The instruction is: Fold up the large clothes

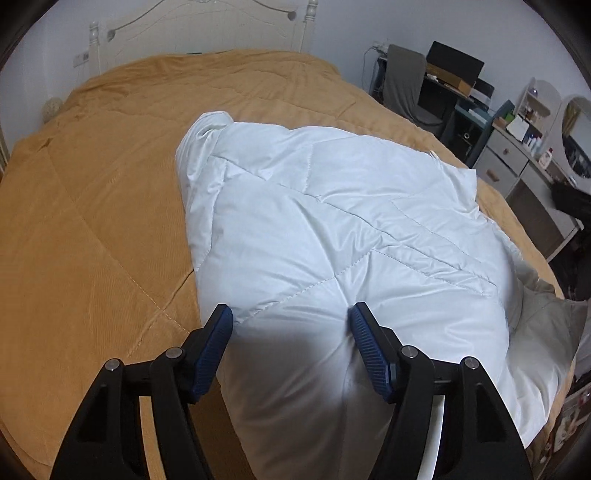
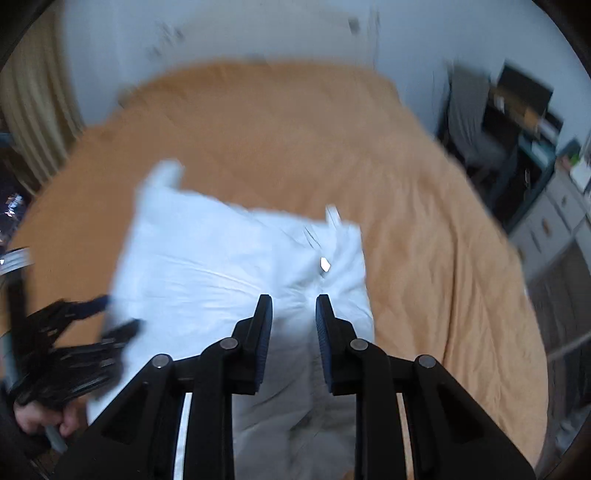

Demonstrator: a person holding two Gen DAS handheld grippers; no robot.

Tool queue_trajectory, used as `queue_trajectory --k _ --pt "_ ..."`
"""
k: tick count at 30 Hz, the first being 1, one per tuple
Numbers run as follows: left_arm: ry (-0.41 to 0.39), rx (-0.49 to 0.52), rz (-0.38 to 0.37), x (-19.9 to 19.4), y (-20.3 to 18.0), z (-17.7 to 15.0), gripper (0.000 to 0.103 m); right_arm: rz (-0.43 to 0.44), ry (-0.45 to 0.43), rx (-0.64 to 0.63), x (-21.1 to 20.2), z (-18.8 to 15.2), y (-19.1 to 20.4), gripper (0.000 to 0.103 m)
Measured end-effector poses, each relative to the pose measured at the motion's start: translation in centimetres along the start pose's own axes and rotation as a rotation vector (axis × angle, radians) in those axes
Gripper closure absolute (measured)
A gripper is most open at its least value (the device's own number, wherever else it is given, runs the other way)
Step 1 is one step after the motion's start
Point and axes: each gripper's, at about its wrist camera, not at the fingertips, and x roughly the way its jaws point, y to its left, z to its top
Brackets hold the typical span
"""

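White quilted duvet point(image 1: 332, 229) lies part-folded on the mustard bedspread point(image 1: 103, 206), near the foot. Step, I'd judge: between folds. Left gripper point(image 1: 291, 317) spread, pads clear of fabric. Right gripper point(image 2: 293, 306) narrowed; blurred, can't tell if it pinches cloth. Next: regrip near edge with both, carry it over squarely. No legible writing.

I saw a wide bed under a mustard-yellow corduroy bedspread point(image 1: 110, 206), a white carved headboard point(image 1: 207, 33) against the pale wall, and a cluttered dark desk point(image 1: 454, 96) beside a white mirrored dresser point(image 1: 524, 162).
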Motion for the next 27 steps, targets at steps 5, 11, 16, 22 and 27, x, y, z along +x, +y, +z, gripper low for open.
queue_trajectory --k 5,11,16,22,27 --pt "-0.005 -0.047 -0.007 0.8 -0.4 -0.3 0.036 0.062 0.069 0.066 0.1 -8.1 1.5 0.078" --pt "0.003 -0.065 -0.087 -0.1 -0.7 0.4 0.036 0.130 0.087 0.304 3.0 -15.5 -2.0 0.079" --pt "-0.089 -0.012 -0.199 -4.5 -3.9 4.0 0.034 0.132 0.082 0.340 3.2 -15.3 -2.2 0.079" --pt "0.103 0.392 0.028 2.8 -15.7 6.5 0.033 0.142 0.071 0.368 3.5 -16.2 -2.4 0.079" --pt "0.100 0.509 0.215 8.6 -20.2 7.6 0.031 0.109 0.069 0.376 3.3 -16.9 -2.4 0.079"
